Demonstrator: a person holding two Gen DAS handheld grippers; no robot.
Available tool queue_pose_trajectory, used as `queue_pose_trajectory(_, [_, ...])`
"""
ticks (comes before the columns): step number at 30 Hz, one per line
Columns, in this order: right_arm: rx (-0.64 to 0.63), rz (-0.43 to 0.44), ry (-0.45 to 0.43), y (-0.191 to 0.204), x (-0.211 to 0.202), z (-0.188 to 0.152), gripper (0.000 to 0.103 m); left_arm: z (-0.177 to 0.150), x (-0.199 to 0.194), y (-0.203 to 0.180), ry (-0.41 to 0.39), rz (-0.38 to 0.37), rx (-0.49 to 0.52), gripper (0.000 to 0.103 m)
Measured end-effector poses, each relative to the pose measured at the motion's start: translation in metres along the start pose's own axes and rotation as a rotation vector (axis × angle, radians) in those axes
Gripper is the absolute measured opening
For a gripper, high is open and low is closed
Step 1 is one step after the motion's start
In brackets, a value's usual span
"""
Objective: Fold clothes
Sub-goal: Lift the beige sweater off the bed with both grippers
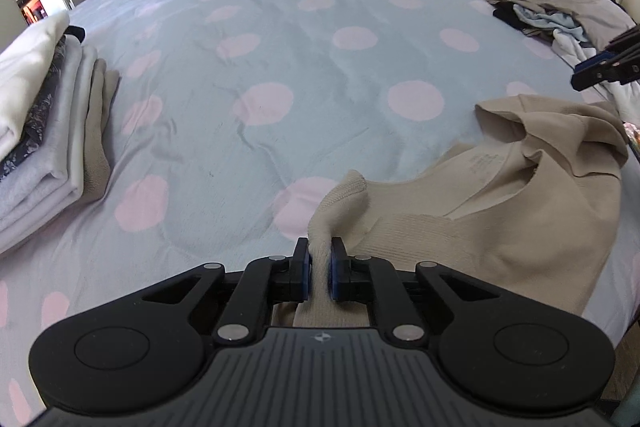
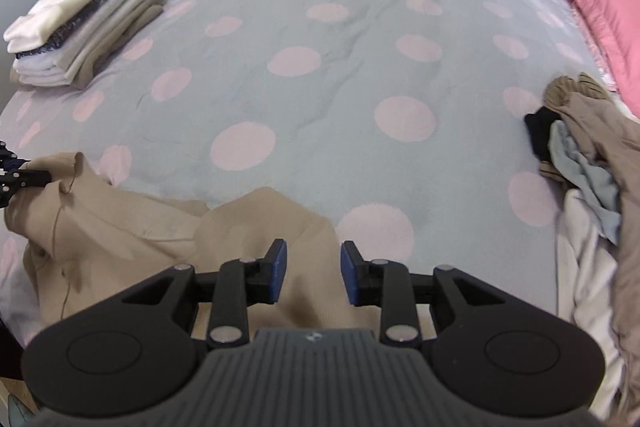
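Beige knit top (image 1: 500, 211) lay crumpled on bed (image 1: 280, 67), at 4 o'clock in left view. Left gripper (image 1: 319, 263) jaws pinched a ribbed edge; right gripper (image 2: 313, 267) jaws stood apart above it. Soft, light, limp; best held at hems or shoulders.

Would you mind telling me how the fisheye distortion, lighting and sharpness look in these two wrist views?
Left wrist view: the polka-dot grey bedspread bulges into a dome, corners vignette dark, light is soft and even, and the beige knit garment held by the left hand-held gripper is sharp. Right wrist view: same bowing, a blurred pile of unfolded clothes at the right edge, and the open right hand-held gripper is crisp.
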State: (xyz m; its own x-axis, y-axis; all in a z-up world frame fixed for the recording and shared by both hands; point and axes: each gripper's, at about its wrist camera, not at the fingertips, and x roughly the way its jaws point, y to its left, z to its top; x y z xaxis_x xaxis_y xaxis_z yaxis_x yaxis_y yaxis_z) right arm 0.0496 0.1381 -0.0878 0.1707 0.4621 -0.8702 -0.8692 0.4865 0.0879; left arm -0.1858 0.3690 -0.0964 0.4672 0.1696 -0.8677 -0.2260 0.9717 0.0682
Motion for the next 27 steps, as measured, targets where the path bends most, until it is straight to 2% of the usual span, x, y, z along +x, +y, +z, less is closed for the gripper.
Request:
queue_pose_trajectory(2, [0.000, 0.013, 0.023, -0.003, 0.014, 0.006, 0.034, 0.003, 0.008, 0.002, 0.022, -0.005, -0.009, 0.008])
queue_pose_trajectory(6, [0.008, 0.037, 0.071, -0.007, 0.044, 0.016, 0.047, 0.009, 0.024, 0.007, 0.065, -0.009, -0.026, 0.009])
queue_pose_trajectory(9, [0.021, 0.057, 0.106, -0.012, 0.066, 0.023, 0.048, 0.012, 0.032, 0.013, 0.076, -0.024, -0.062, 0.009])
queue_pose_trajectory(13, [0.145, 0.107, 0.146, -0.027, 0.091, 0.023, 0.047, 0.013, 0.038, 0.019, 0.088, -0.040, -0.086, 0.010])
queue_pose_trajectory(16, [0.253, 0.161, 0.174, -0.034, 0.102, 0.021, 0.027, 0.016, 0.039, 0.020, 0.090, -0.036, -0.099, 0.010])
queue_pose_trajectory(17, [0.253, 0.161, 0.169, -0.032, 0.100, 0.021, 0.010, 0.017, 0.039, 0.021, 0.091, -0.035, -0.104, 0.010])
queue_pose_trajectory(18, [0.252, 0.160, 0.164, -0.030, 0.098, 0.022, 0.010, 0.018, 0.037, 0.021, 0.084, -0.031, -0.111, 0.010])
queue_pose_trajectory(21, [0.243, 0.130, 0.074, -0.025, 0.074, 0.026, 0.009, 0.021, 0.028, 0.022, 0.046, -0.012, -0.135, 0.009])
queue_pose_trajectory(27, [0.237, 0.017, -0.193, -0.014, 0.000, 0.025, 0.009, 0.027, -0.012, 0.021, -0.093, 0.055, -0.207, 0.007])
